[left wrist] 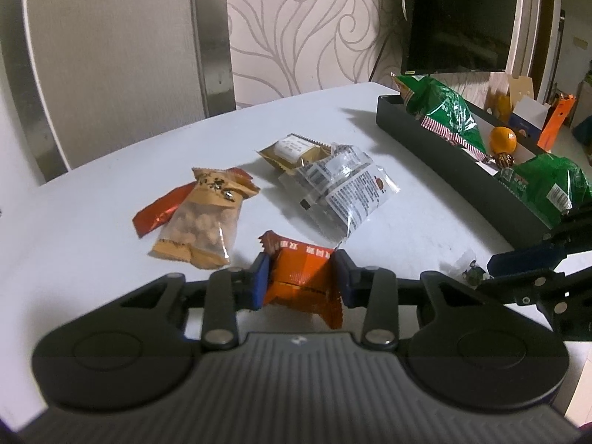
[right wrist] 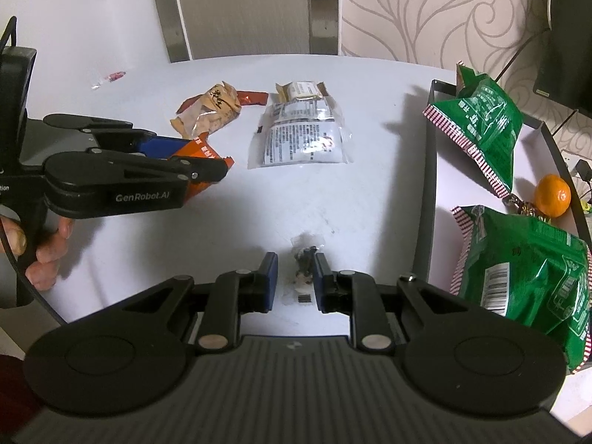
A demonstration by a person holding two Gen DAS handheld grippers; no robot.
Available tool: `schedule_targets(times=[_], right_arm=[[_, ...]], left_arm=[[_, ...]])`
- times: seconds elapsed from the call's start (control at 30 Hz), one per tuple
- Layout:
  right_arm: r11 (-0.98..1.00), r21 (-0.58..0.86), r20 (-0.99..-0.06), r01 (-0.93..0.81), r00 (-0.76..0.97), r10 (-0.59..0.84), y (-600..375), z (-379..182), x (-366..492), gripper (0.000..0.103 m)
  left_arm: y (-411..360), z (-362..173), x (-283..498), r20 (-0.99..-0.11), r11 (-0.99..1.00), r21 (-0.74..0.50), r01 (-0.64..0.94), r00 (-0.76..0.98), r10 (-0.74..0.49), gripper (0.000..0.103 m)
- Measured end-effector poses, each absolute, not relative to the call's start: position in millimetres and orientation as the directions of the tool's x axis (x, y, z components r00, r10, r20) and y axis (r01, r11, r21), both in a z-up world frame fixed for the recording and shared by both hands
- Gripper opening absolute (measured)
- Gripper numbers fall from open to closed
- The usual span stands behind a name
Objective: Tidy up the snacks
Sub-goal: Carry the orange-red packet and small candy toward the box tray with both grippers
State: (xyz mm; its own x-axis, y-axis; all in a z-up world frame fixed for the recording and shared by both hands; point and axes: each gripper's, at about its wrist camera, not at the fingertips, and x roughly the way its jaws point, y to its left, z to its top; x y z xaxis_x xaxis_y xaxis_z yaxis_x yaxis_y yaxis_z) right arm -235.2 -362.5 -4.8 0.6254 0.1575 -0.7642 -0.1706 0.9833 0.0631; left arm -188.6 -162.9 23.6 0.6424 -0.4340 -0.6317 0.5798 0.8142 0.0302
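My left hand-held gripper [left wrist: 300, 283], marked GenRobot.AI, grips an orange packet [left wrist: 301, 277]; my right hand-held gripper [right wrist: 295, 281] stands released around a small, blurry wrapper [right wrist: 304, 259].

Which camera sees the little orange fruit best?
The right wrist view: the orange fruit shows whole and unblocked inside the black tray, beside a green snack bag. The left wrist view shows it farther off, between the green bags.

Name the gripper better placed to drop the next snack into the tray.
Left. The left gripper is shut on the orange packet; the right gripper, though nearer the tray, only straddles a small clear packet.
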Motion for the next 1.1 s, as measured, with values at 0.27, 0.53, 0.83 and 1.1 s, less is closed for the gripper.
schedule_targets(times=[0.27,0.53,0.83,1.1], right_arm=[[0.984,0.062,-0.743,-0.168,0.651,0.158,-365.2,5.9,-241.0,0.02],[0.985,0.049,-0.755,-0.168,0.64,0.146,-367.7,3.0,-246.1,0.02],[0.983,0.048,-0.776,-0.175,0.614,0.147,-367.0,-17.8,-236.3,0.023],[0.981,-0.004,-0.764,-0.192,0.634,0.121,-364.0,-16.5,-232.8,0.019]], left_arm=[[-169.9,34.8,-191.3,-0.611,0.803,0.04,0.594,0.651,-0.451,0.04],[-175.4,33.3,-190.4,-0.622,0.799,0.045,0.599,0.643,-0.447,0.04],[-170.2,23.3,-193.8,-0.641,0.808,0.046,0.587,0.638,-0.427,0.04],[-167.0,21.5,-193.2,-0.644,0.817,0.037,0.576,0.639,-0.421,0.04]])
